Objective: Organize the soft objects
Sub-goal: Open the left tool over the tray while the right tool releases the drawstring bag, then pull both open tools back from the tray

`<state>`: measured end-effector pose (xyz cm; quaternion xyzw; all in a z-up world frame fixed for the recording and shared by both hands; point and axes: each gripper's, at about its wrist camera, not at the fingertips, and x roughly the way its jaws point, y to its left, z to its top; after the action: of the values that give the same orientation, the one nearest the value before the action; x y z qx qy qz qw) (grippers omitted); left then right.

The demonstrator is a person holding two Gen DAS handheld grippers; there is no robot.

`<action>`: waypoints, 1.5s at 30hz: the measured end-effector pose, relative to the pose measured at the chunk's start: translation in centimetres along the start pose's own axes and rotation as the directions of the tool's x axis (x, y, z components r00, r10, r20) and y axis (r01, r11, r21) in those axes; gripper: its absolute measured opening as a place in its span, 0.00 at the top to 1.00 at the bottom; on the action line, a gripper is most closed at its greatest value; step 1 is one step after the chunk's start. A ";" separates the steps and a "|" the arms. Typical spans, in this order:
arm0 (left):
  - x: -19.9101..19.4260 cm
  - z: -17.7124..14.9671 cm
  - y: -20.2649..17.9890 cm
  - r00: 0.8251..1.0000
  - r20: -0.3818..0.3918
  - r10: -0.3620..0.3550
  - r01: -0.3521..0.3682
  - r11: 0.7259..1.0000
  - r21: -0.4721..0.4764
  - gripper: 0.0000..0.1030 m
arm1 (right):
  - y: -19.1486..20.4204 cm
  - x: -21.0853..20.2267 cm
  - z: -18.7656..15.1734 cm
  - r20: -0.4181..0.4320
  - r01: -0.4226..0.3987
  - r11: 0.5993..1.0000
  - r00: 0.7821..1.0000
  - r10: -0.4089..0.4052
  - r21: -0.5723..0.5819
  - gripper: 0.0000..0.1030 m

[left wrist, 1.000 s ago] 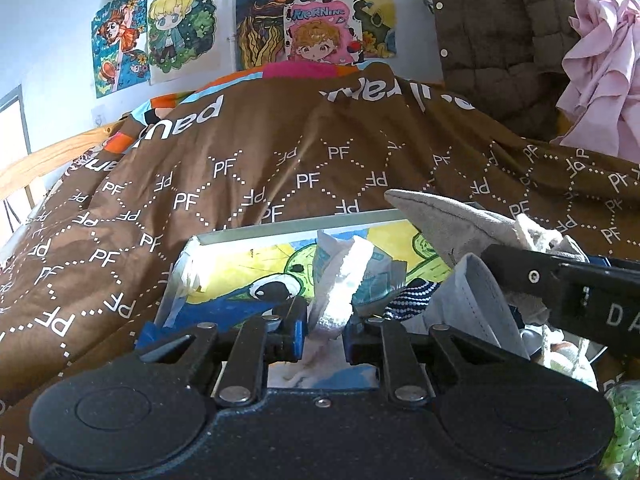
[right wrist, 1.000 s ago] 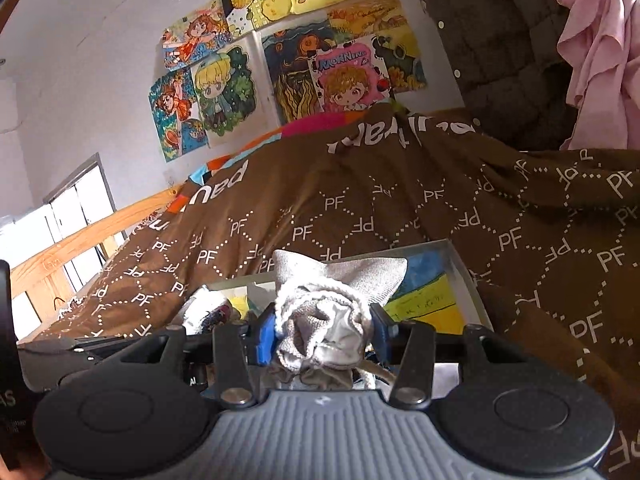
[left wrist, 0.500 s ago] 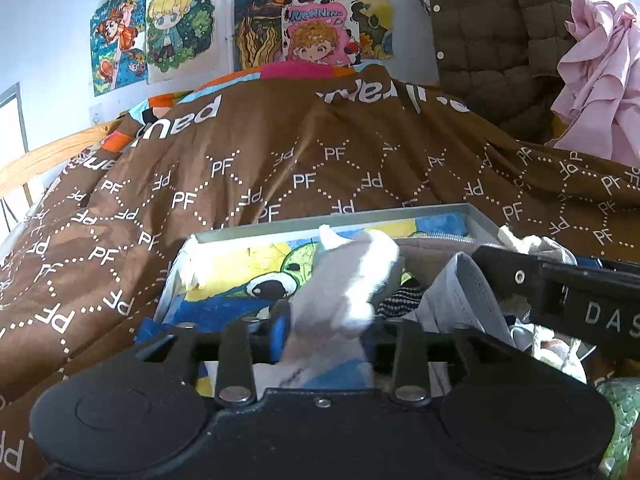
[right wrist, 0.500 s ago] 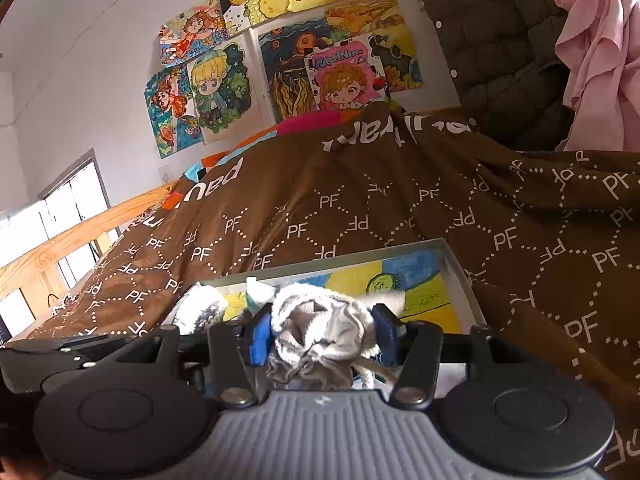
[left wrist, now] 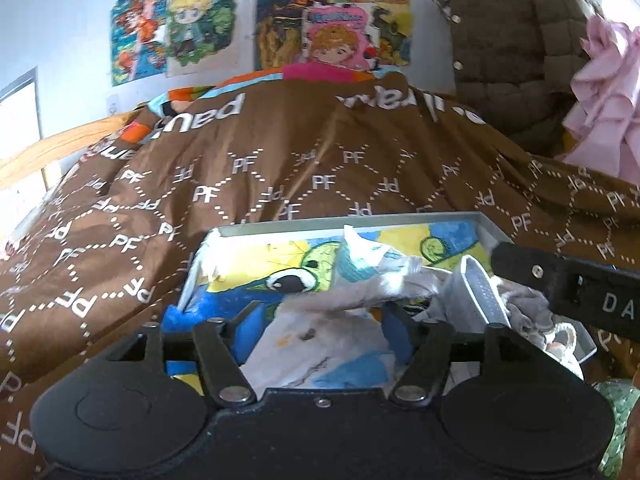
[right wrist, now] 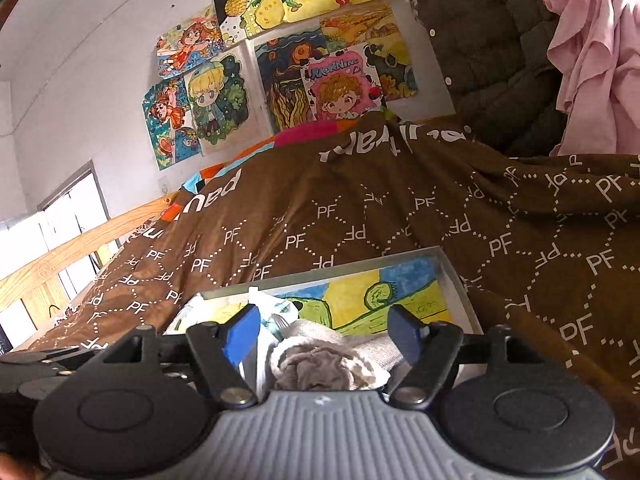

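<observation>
tray floor (left wrist: 256, 256): i see only the far part of its painted bottom; cloth and my left gripper (left wrist: 320, 322) cover the rest.
tray near edge: hidden under both gripper bodies, in both views.
white sock (left wrist: 320, 344): its lower end runs under the left gripper's body, so i can't tell how far it reaches.
grey sock (right wrist: 316, 368): its near part is hidden behind the right gripper (right wrist: 320, 332) housing.
right gripper in left view (left wrist: 568, 284): cut off by the right edge; i read only "da" on it.
green item (left wrist: 616, 404): bottom right corner, cropped, can't tell what it is.
posters (right wrist: 280, 80): top row is cut by the frame.
</observation>
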<state>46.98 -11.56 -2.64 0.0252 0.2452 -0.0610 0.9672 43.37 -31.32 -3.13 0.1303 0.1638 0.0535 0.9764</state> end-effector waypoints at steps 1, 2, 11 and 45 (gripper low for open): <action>-0.2 0.0 0.3 1.000 0.000 0.007 -0.007 1.000 -0.017 0.29 | 0.0 -0.1 0.0 -0.001 0.005 1.000 1.000 -0.005 0.000 0.25; -0.4 0.1 0.6 1.000 0.001 0.012 -0.012 0.999 -0.034 0.28 | 0.0 -0.2 0.1 -0.001 0.009 1.000 1.000 -0.009 0.002 0.24; -3.4 1.1 3.1 0.998 0.034 0.061 -0.056 0.989 -0.135 0.16 | 1.1 -1.9 0.6 -0.007 0.027 0.999 1.000 -0.027 -0.020 0.14; -22.1 -0.7 4.5 0.982 0.181 0.054 -0.023 0.985 -0.168 0.01 | 6.3 -18.9 2.9 0.069 0.018 0.994 0.998 -0.010 -0.110 0.00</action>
<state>27.99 -4.75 7.37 -0.0561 0.1578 -0.0235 0.9856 26.14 -28.74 7.00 0.0768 0.1280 0.0511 0.9875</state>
